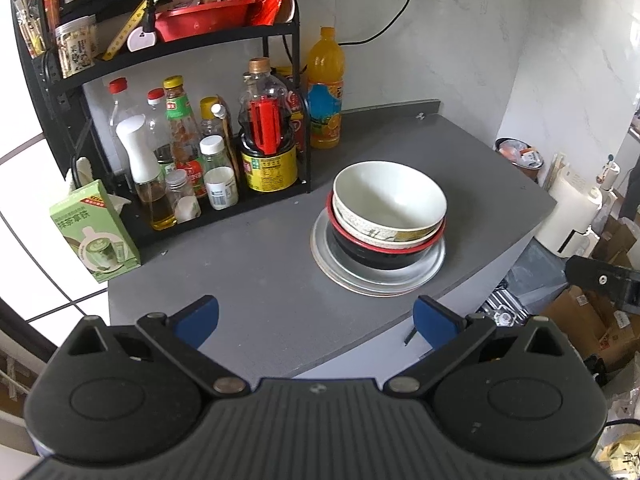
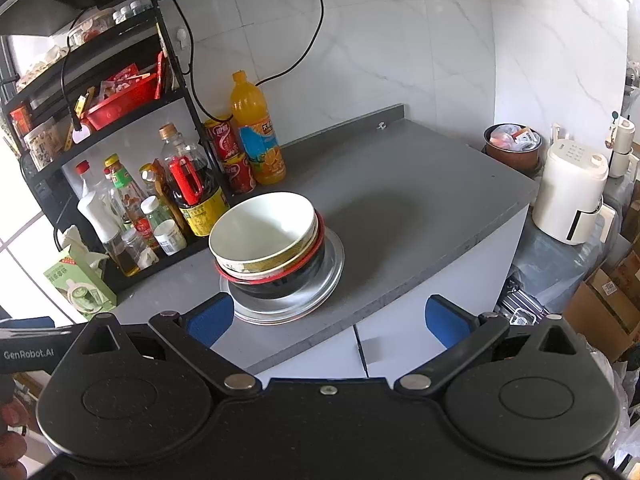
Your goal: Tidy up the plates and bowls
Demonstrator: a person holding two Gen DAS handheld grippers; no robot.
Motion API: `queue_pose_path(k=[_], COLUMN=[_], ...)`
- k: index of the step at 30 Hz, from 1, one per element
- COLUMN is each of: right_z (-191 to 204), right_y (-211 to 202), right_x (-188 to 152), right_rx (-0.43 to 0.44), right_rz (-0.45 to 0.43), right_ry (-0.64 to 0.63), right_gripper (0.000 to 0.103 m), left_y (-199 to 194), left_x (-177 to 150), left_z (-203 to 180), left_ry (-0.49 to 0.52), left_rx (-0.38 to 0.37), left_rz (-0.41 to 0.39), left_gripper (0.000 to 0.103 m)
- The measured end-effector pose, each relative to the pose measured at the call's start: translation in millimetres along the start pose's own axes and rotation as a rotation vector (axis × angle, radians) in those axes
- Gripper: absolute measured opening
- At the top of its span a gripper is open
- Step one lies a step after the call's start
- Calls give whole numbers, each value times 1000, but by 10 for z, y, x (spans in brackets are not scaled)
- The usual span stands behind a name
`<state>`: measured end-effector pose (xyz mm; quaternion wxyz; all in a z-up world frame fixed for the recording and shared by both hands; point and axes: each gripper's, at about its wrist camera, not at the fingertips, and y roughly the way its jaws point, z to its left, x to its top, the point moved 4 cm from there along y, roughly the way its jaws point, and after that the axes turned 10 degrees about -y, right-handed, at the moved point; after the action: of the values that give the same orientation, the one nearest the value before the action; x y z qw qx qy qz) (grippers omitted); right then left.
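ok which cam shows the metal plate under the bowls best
The left wrist view: the metal plate shows its rim around nearly the whole bowl stack. In the right wrist view the plate is partly hidden by the right gripper's finger.

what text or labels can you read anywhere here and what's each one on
"GenRobot.AI": white print on the left claw's black body, seen at the left edge of the right wrist view.
Green carton: Chinese characters, too blurred to read.
Orange juice bottle: label print too small.
Red cans: white characters, unreadable.
Dark sauce bottle: yellow label, print unreadable.
Bowls and plates: no text.
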<state>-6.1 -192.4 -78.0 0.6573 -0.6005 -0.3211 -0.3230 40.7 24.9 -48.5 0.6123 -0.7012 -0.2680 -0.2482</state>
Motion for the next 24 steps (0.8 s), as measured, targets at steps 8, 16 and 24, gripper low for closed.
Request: queue_pose_path(k=[8,16,24], right_z=[-35,-62,-53], right_y=[-22,-18,-14], right_x=[25,-1,-24], right_rx=[-2,-10,-6], right_rz=[-5,-3,6], right_ry=[-4,9,3], right_gripper=[103,103,103], left_y=[0,17,21], left_x=[-7,-17,-32], left_z=[-29,-83,-100], left_ry=[-11,4,12], left_rx=[0,-4,0], left_rz=[8,10,15], left_gripper=[103,103,103])
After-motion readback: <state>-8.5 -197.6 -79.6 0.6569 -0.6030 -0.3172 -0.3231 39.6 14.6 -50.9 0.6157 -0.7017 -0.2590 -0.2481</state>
